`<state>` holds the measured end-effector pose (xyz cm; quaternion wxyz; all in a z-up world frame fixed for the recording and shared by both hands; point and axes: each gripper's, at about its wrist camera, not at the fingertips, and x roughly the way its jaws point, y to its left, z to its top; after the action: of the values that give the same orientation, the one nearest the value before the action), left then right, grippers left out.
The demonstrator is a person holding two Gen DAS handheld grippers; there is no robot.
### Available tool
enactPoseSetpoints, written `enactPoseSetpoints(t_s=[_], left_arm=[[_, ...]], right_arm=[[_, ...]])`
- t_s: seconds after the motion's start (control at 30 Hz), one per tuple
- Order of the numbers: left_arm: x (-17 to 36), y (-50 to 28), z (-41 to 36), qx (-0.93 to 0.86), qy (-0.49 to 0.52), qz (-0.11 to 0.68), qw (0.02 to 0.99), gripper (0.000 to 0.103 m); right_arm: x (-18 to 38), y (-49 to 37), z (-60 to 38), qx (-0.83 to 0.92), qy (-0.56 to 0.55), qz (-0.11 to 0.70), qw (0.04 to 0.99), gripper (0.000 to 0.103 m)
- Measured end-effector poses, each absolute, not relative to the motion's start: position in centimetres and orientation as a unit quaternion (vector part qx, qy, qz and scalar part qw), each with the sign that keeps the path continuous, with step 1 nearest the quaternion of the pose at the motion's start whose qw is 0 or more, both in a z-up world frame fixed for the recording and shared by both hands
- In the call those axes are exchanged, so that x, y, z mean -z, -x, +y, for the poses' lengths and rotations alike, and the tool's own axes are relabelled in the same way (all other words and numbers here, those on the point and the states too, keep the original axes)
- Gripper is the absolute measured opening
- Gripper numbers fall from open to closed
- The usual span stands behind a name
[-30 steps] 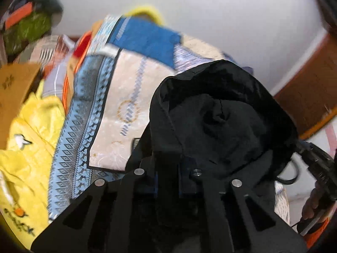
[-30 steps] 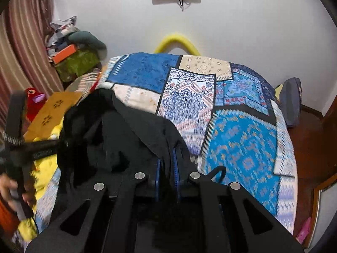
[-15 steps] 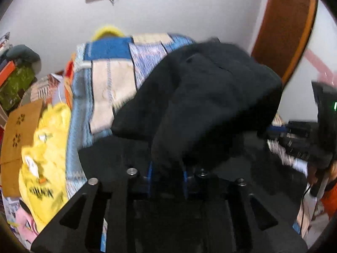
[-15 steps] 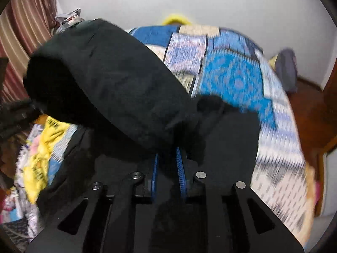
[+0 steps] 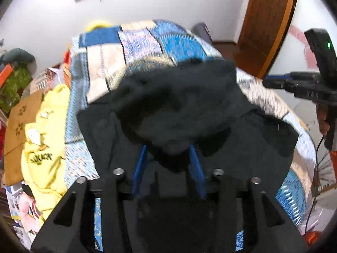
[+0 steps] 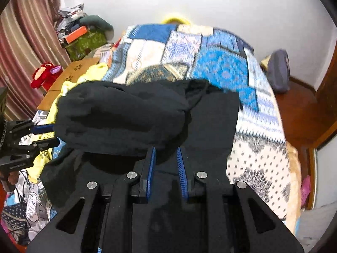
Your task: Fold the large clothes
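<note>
**On the bed: black garment bunched over both grippers**

On the bed (image 6: 259, 126), the black garment (image 6: 130, 116) lies across the near part of the patchwork quilt (image 6: 221, 71), with a thick rolled fold heaped on top of a flatter layer. The picture is blurred, so finer creases cannot be made out.

Your left gripper (image 5: 168, 160) has its blue fingers (image 5: 140, 164) spread apart, a clear gap between them. The bulging fold of the garment hangs down into that gap and hides the fingertips; whether the cloth is pinched anywhere cannot be told, but the fingers do not press together on it.

Your right gripper (image 6: 166, 158) likewise shows its blue fingers (image 6: 150, 168) parted, with black cloth visible between and beneath them. The rolled fold sits just above and to the left of the fingertips, and the flat layer runs off to the right as far as the quilt's white dotted edge.

In the right wrist view your left gripper (image 6: 23, 145) appears at the left edge, beside the fold's end. In the left wrist view your right gripper (image 5: 305, 84) appears at the right edge, above the garment's far corner.

Beside the bed on the left lies a yellow garment (image 5: 46, 130), touching the quilt's edge, with a cardboard box (image 5: 19, 122) next to it.
</note>
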<state>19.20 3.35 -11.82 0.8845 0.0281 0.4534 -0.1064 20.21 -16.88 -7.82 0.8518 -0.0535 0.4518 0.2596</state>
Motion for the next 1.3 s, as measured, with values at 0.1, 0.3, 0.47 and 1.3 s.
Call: enactPoseSetpoints(t_s=[0.1,0.3,0.47,1.3], left_arm=[[8.9,-19.4,4.3,0.096,-0.007,0.417,0.904,0.049],[6.7,-21.2,5.2,0.063,-0.007,0.372,0.926,0.053],[10.5,-23.3,5.0,0.068,0.019,0.410,0.909,0.054],[18.1,-20.3,6.0,0.009,-0.027,0.468,0.883,0.066]], right_arm=[[6.3,-20.1,-15.8,-0.271,0.050,0.428,0.861,0.029],[6.3,-20.4,-12.2,-0.292,0.056,0.403,0.866,0.046],[10.5,-20.7,-9.8,-0.297,0.085,0.449,0.839,0.046],[14.5,-18.7,-12.2,-0.269,0.103,0.496,0.819,0.047]])
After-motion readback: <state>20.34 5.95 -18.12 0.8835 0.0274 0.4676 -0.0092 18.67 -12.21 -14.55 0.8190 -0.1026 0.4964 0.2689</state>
